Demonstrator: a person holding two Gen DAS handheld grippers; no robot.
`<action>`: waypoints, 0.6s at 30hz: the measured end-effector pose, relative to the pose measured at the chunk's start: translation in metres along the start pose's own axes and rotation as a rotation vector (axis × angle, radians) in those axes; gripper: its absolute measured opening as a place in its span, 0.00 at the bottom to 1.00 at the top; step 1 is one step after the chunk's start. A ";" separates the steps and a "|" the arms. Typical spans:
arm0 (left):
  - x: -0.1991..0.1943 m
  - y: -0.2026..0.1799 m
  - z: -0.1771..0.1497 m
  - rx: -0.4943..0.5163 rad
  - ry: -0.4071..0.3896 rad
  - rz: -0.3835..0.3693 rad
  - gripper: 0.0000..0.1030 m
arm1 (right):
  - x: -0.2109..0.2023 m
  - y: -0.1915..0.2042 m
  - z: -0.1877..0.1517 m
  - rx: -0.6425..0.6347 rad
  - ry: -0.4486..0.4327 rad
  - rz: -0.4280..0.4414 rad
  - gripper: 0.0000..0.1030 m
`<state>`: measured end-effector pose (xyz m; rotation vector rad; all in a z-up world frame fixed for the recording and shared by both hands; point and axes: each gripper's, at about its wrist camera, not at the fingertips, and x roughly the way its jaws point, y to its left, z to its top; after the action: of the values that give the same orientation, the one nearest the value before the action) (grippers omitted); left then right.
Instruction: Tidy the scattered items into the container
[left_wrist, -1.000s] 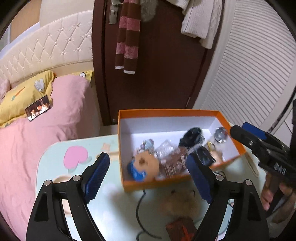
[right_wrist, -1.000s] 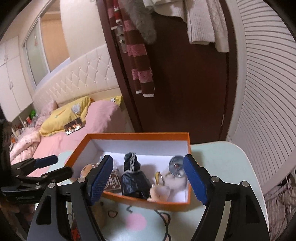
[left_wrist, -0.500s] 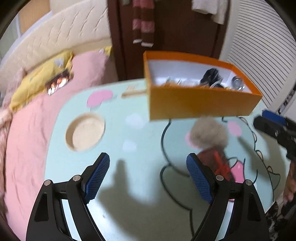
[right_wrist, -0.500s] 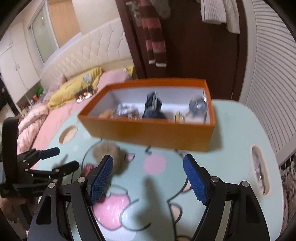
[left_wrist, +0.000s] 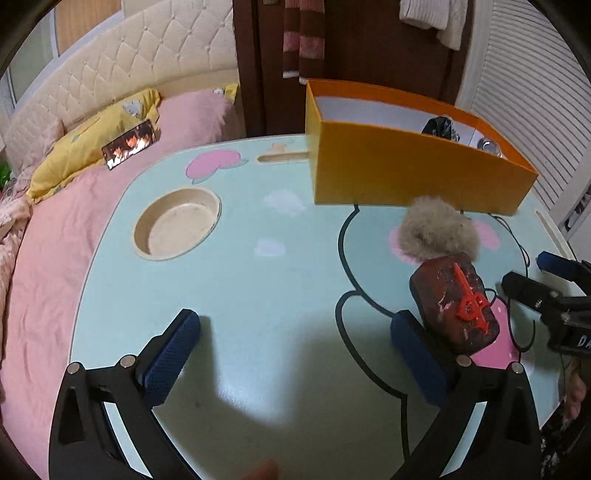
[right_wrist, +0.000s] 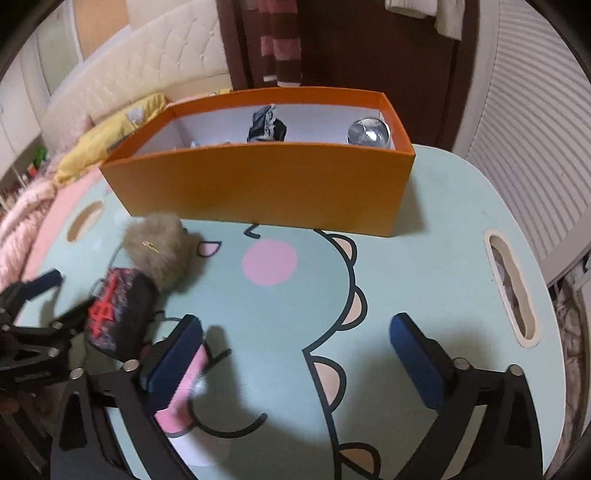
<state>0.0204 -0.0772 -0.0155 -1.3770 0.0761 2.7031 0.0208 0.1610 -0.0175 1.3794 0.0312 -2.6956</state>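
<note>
Blue pads of the left gripper (left_wrist: 293, 354) spread wide, jaws opening, nothing between them, just bare mint bench (left_wrist: 258, 280). Right gripper (right_wrist: 295, 356) same story: jaws opening, only the bench's cartoon print in the gap, nothing held. Key relation: the dark pouch (left_wrist: 456, 301) with the red emblem lies just outside the left gripper's right-hand finger, up and to the right of its centreline; from the right gripper it sits up and left, just past its left-hand finger. Pouch's long axis runs near-to-far with a slight slant, roughly parallel to the fingers, so I reckon a sideways shift would bracket it across the short side. Either hand looks about equally close; left may be marginally nearer. Fur pompom (left_wrist: 437, 230) touches the pouch's far end. Beyond that, orange box (left_wrist: 417, 177) sits at the back of the bench, already carrying a dark bundle and a shiny ball. Pink bed (left_wrist: 74, 206) behind.
</note>
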 end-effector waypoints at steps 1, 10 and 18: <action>0.000 0.000 -0.001 0.002 0.000 -0.001 1.00 | 0.001 0.002 -0.001 -0.018 -0.005 -0.016 0.99; -0.001 -0.001 -0.002 0.001 -0.005 0.000 1.00 | 0.001 -0.003 -0.003 -0.018 -0.021 -0.010 1.00; -0.001 -0.001 -0.002 0.001 -0.006 0.000 1.00 | 0.000 -0.004 -0.006 -0.020 -0.021 -0.009 1.00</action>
<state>0.0229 -0.0766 -0.0160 -1.3687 0.0772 2.7062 0.0251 0.1655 -0.0211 1.3491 0.0621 -2.7087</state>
